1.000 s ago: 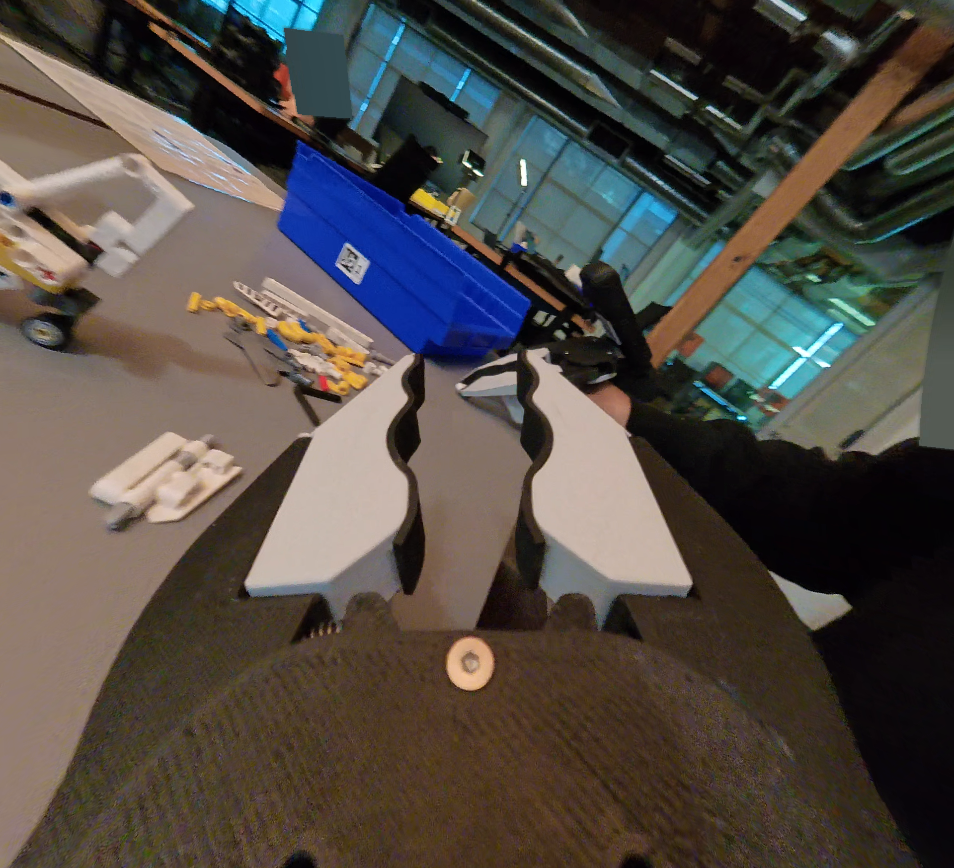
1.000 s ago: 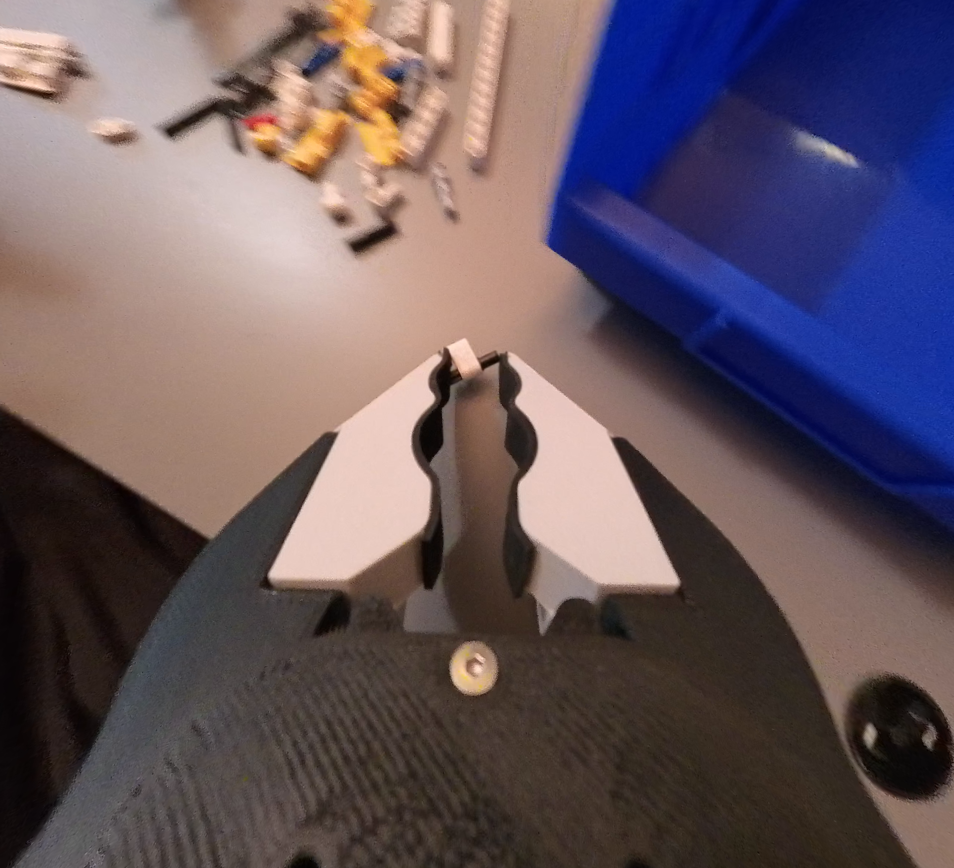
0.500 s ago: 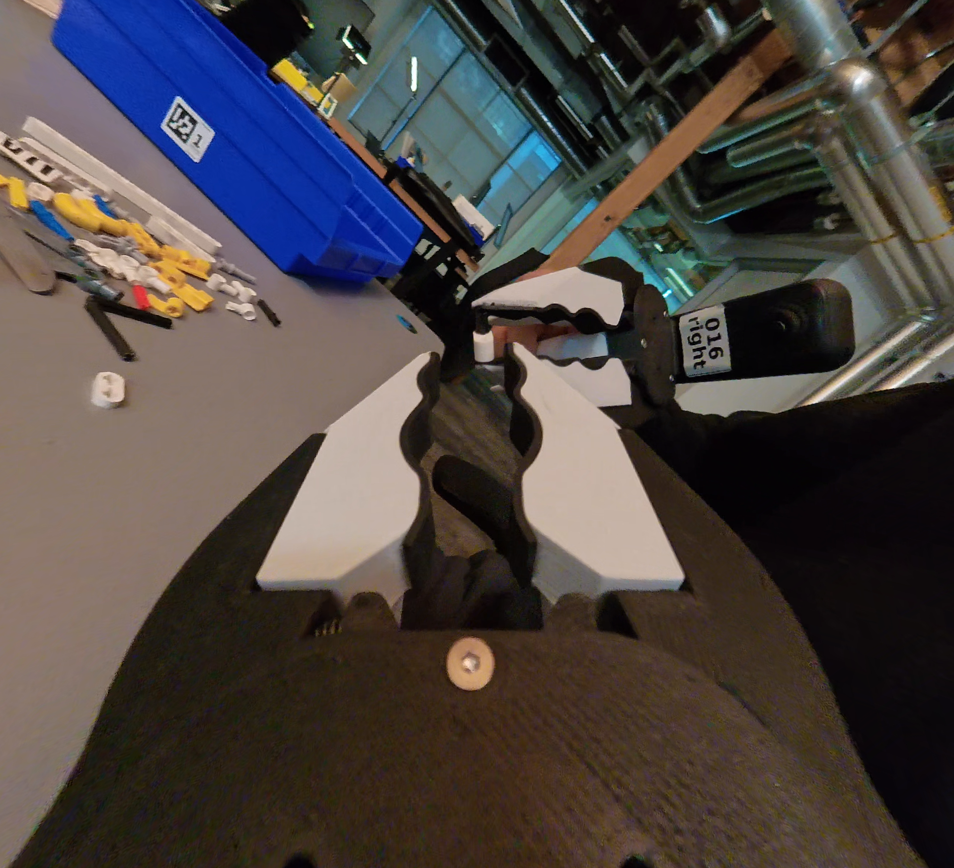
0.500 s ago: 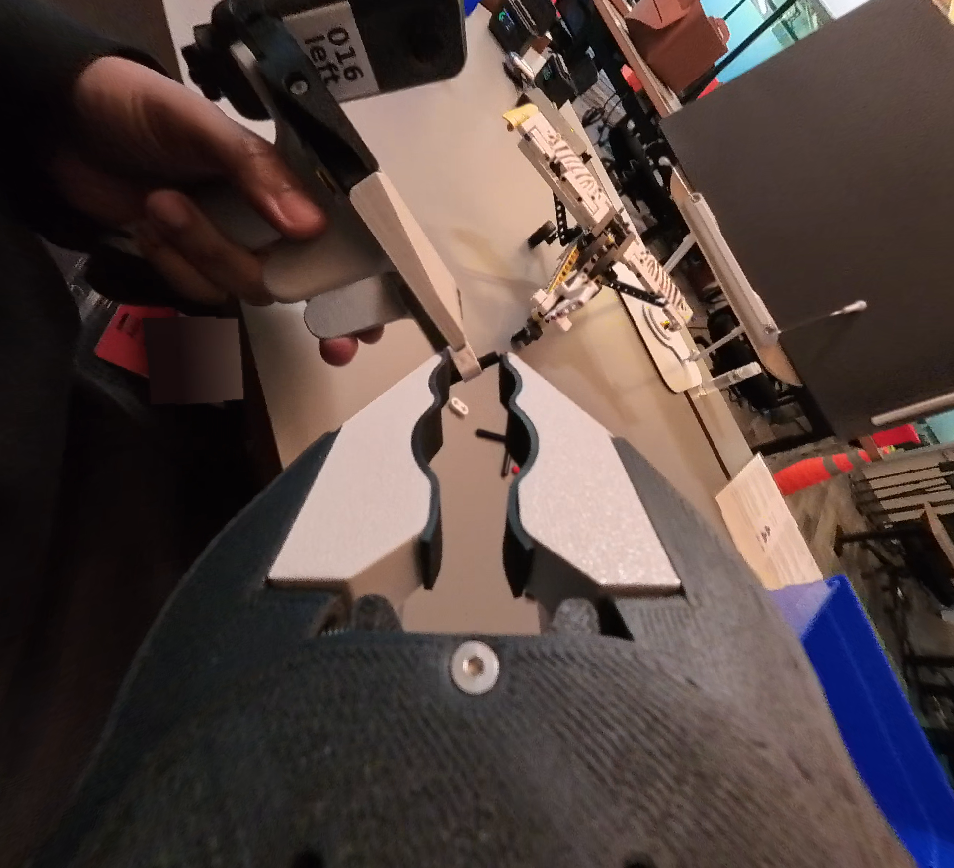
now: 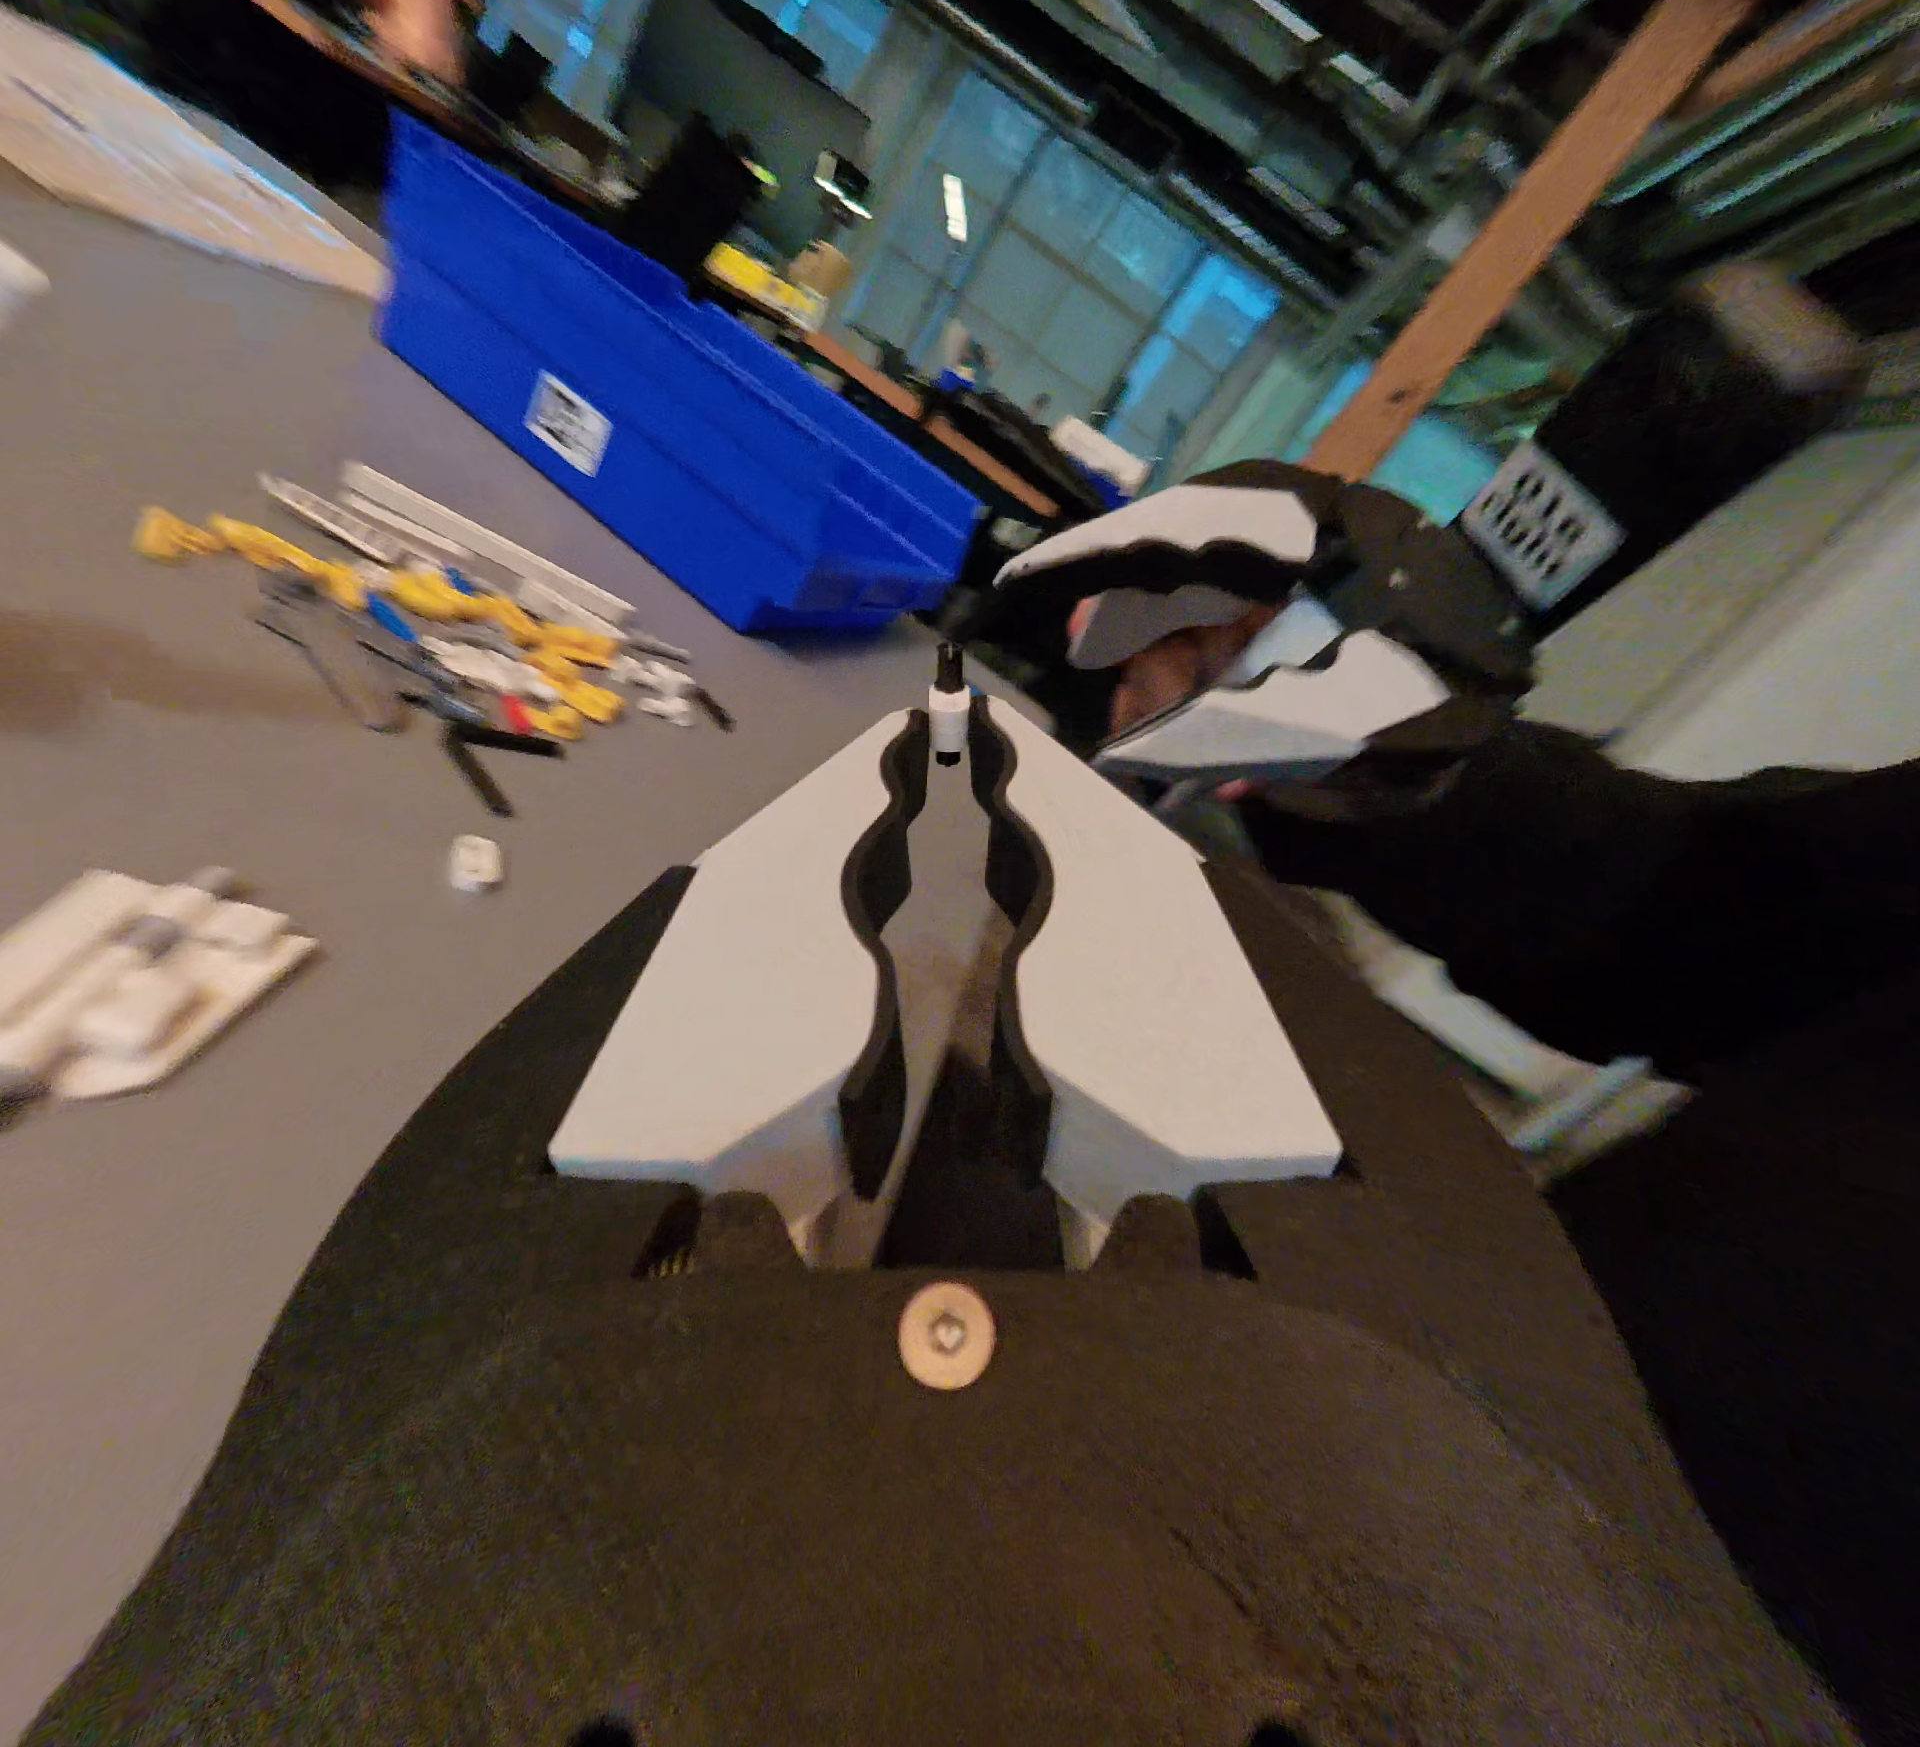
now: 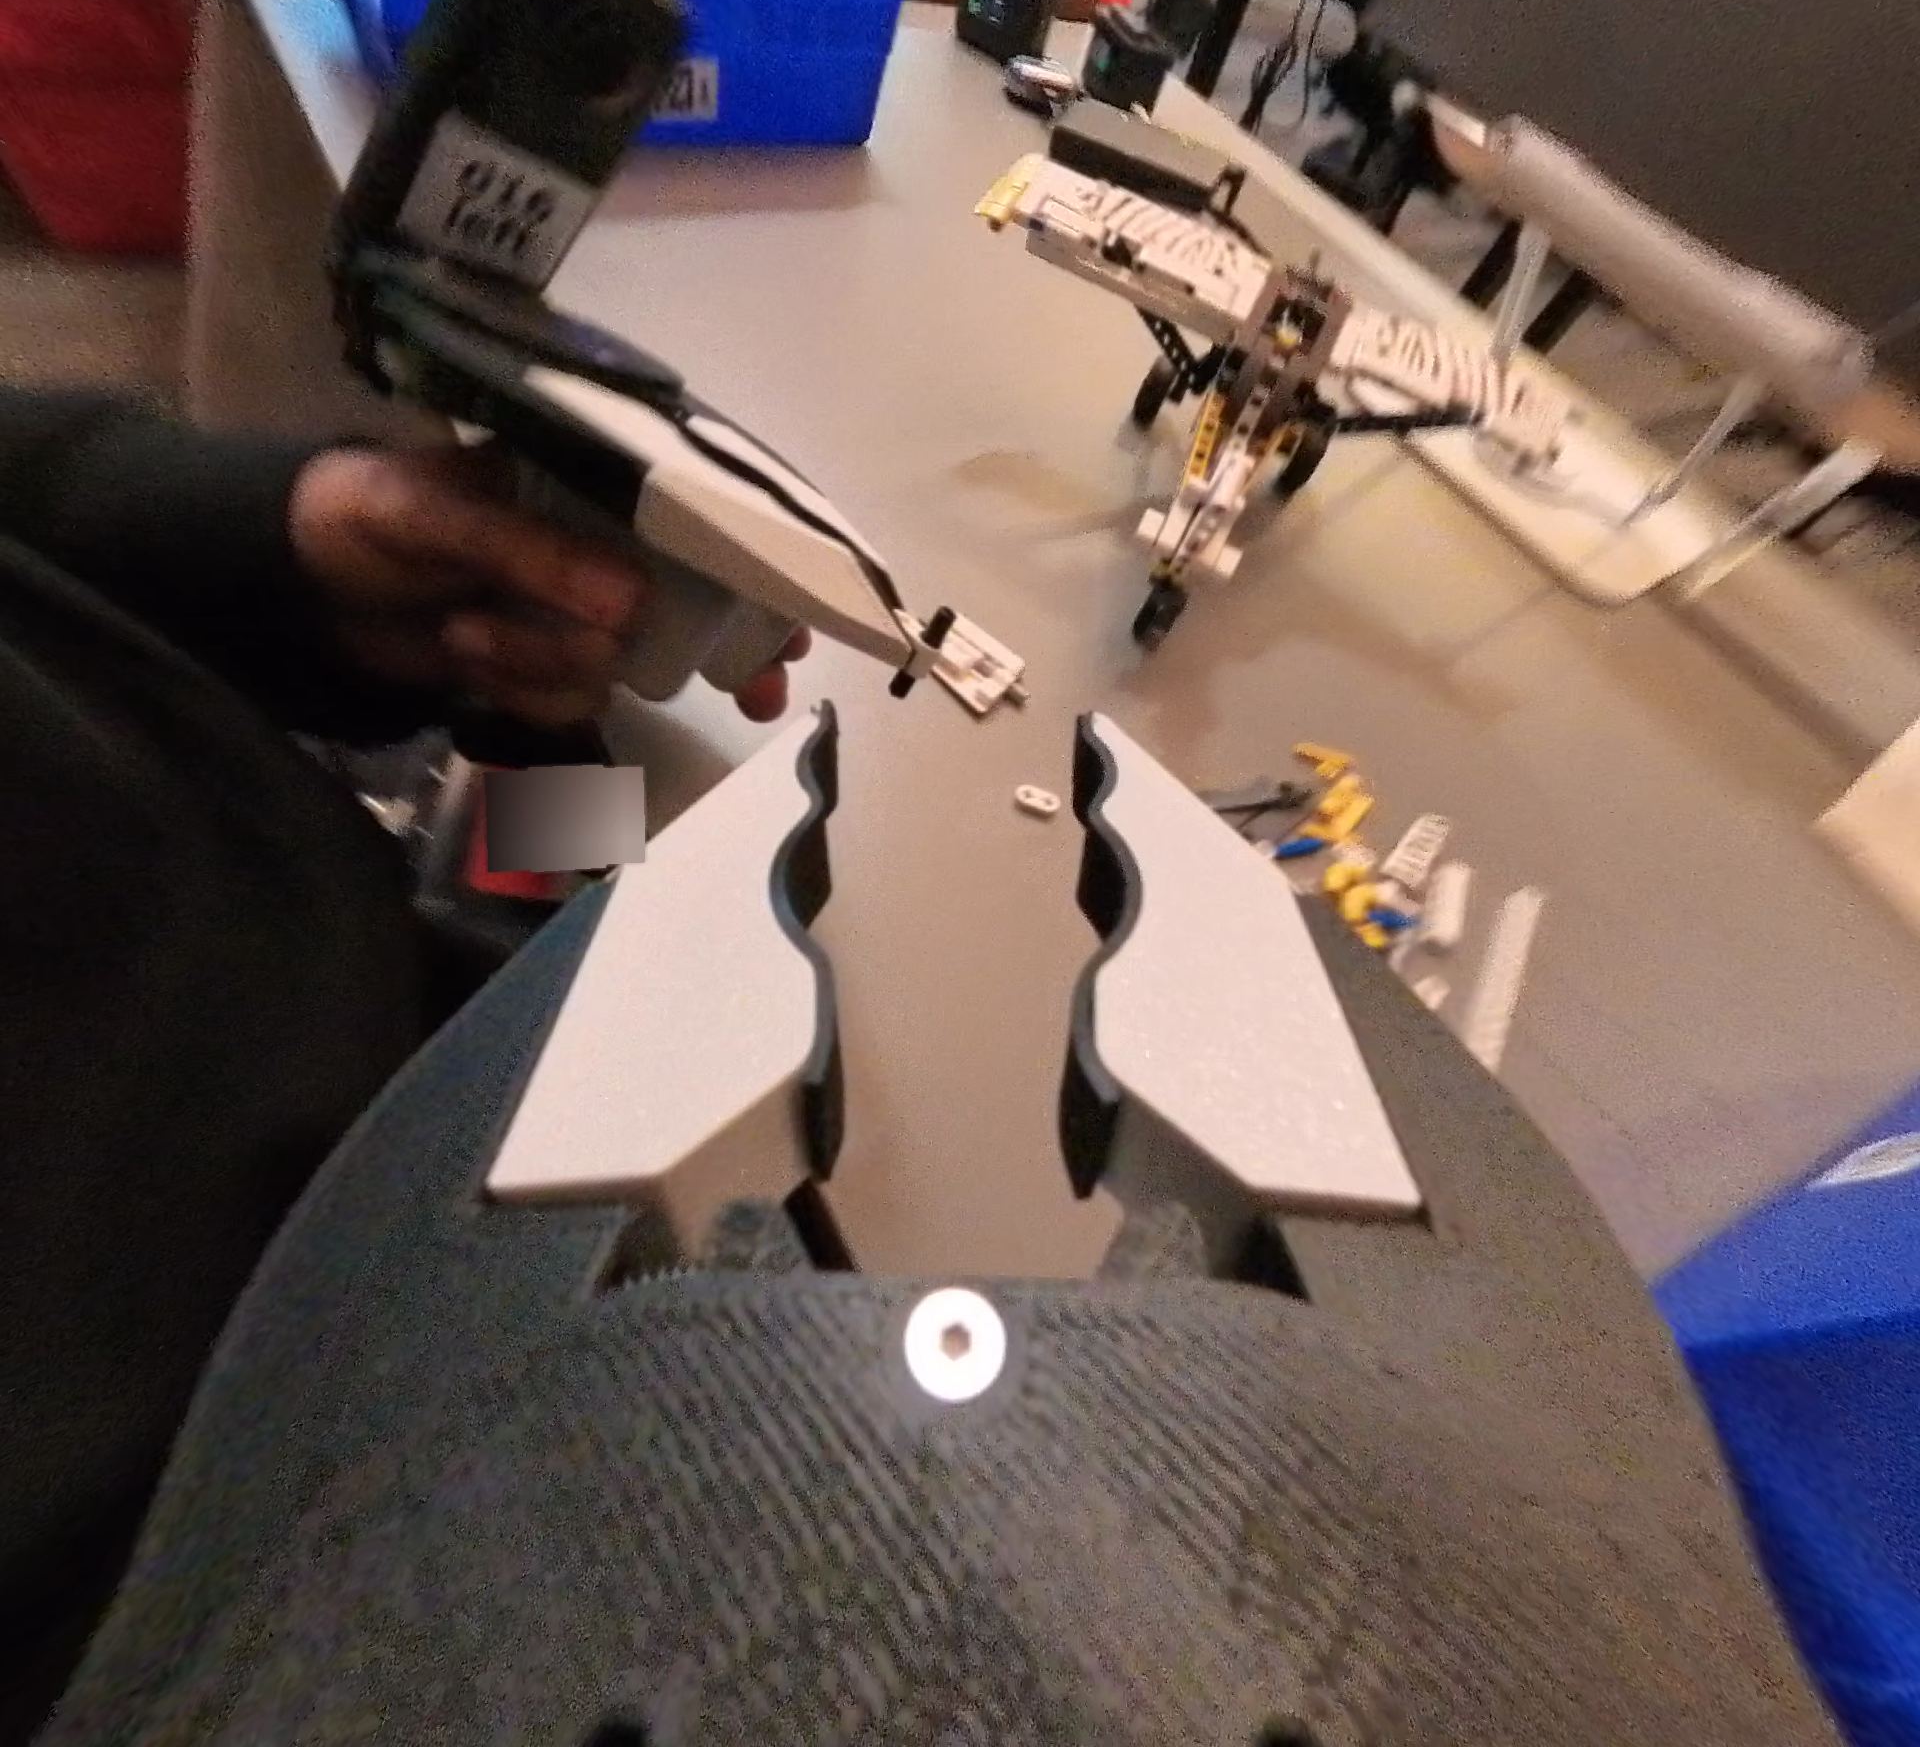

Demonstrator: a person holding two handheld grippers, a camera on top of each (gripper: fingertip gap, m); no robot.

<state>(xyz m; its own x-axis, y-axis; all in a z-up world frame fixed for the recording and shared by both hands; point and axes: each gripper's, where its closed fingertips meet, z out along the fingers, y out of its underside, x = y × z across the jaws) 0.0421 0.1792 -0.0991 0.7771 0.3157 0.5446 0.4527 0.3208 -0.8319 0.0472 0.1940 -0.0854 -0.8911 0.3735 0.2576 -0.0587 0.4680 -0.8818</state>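
The left gripper [image 5: 948,729] pinched a small white piece on a black pin [image 5: 947,723] above the grey bench [image 5: 312,824]. The right gripper [image 6: 954,741], at its 2 o'clock, stood spread and bare. Loose parts [image 5: 436,627] lay at 10 o'clock beside a blue bin [image 5: 665,450].

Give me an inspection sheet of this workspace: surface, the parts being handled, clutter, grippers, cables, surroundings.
Surface: grey table, bare in the middle.
Parts handled: small white piece on a black pin, standing upright at the left gripper's tips.
Clutter: loose pile of yellow, white, black and blue building pieces; white oval link lying alone; flat white assembly; wheeled model with striped panels.
Grippers: left gripper closed on the white piece and pin; right gripper open, nothing between its fingers.
Cables: nothing seen on this table; some hang by the far desks.
Surroundings: blue bin, wooden post, big windows, ceiling pipes.
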